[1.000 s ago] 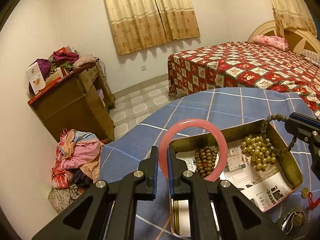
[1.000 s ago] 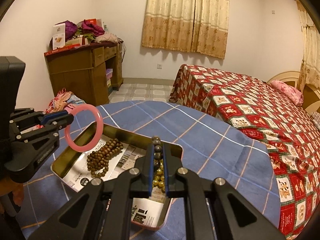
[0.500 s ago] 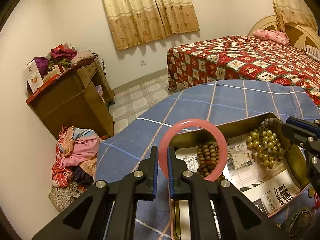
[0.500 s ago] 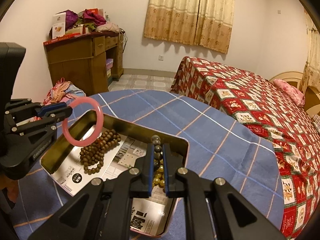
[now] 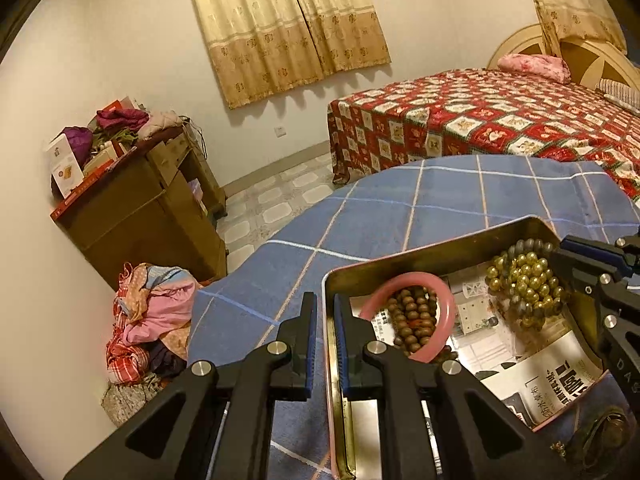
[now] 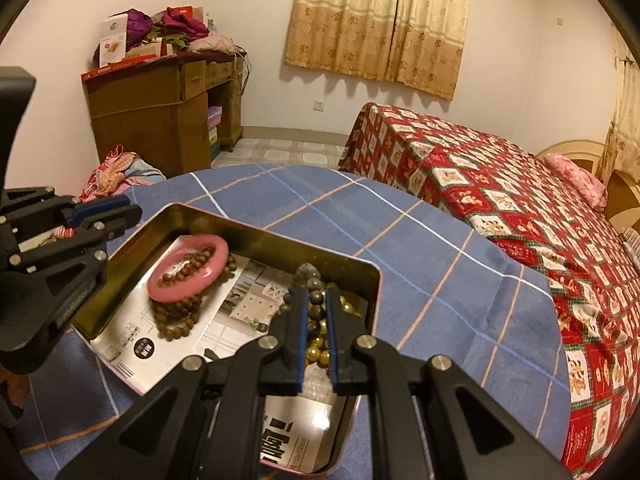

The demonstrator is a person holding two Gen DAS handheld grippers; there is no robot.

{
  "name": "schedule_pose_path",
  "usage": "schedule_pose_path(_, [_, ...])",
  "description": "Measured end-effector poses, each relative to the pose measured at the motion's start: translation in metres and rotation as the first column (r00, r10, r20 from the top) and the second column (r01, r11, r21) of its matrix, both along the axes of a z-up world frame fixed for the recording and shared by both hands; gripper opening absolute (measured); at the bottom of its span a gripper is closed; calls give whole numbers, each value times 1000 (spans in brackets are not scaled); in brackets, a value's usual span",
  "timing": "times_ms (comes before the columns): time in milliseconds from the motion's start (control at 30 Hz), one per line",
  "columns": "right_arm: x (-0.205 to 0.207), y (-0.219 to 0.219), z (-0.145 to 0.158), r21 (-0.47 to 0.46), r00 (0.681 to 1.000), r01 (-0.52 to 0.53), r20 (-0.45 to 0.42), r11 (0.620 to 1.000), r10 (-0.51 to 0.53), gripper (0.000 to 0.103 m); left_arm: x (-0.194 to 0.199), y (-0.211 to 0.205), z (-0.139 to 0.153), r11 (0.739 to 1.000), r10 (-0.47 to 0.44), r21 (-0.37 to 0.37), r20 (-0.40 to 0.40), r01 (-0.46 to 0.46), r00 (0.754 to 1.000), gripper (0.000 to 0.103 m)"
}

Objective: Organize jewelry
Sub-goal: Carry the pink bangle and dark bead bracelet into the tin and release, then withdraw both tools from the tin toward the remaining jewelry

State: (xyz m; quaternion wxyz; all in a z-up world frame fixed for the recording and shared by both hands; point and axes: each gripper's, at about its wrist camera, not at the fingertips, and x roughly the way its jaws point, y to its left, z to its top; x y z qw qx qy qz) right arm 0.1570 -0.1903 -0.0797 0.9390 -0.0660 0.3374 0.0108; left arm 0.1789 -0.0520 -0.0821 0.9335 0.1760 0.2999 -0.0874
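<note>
A metal tin [image 5: 420, 254] [image 6: 256, 236] lined with printed paper sits on the blue checked tablecloth. The pink bangle [image 5: 440, 300] [image 6: 188, 276] lies in the tin over a brown wooden bead bracelet [image 5: 412, 316] [image 6: 176, 322]. My left gripper [image 5: 325, 308] [image 6: 120, 212] is open and empty over the tin's left rim. My right gripper [image 6: 316, 300] [image 5: 576, 252] is slightly open around a dark bead strand [image 6: 314, 300], which rests on a pile of golden beads [image 5: 524, 280] [image 6: 320, 352] in the tin.
A small trinket [image 5: 600, 436] lies on the cloth at the tin's near right corner. Beyond the table are a wooden dresser [image 5: 140, 208], a clothes heap [image 5: 148, 320] on the floor and a bed with a red patterned cover [image 5: 480, 128].
My left gripper let go of the pink bangle, which dropped flat onto the brown beads in the tin. My right gripper lowered the dark bead strand onto the golden beads and its jaws parted slightly.
</note>
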Motion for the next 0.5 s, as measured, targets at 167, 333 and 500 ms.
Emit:
schedule_pose_path(167, [-2, 0, -4, -10, 1000, 10, -8, 1000, -10, 23, -1, -1, -1, 999, 24, 34, 9, -25, 1000, 58])
schedule_pose_path(333, [-8, 0, -4, -17, 1000, 20, 4, 1000, -20, 38, -9, 3, 6, 999, 30, 28, 67, -32, 997, 85])
schedule_pose_path(500, [-9, -1, -5, -20, 1000, 28, 7, 999, -28, 44, -8, 3, 4, 999, 34, 32, 62, -36, 997, 85])
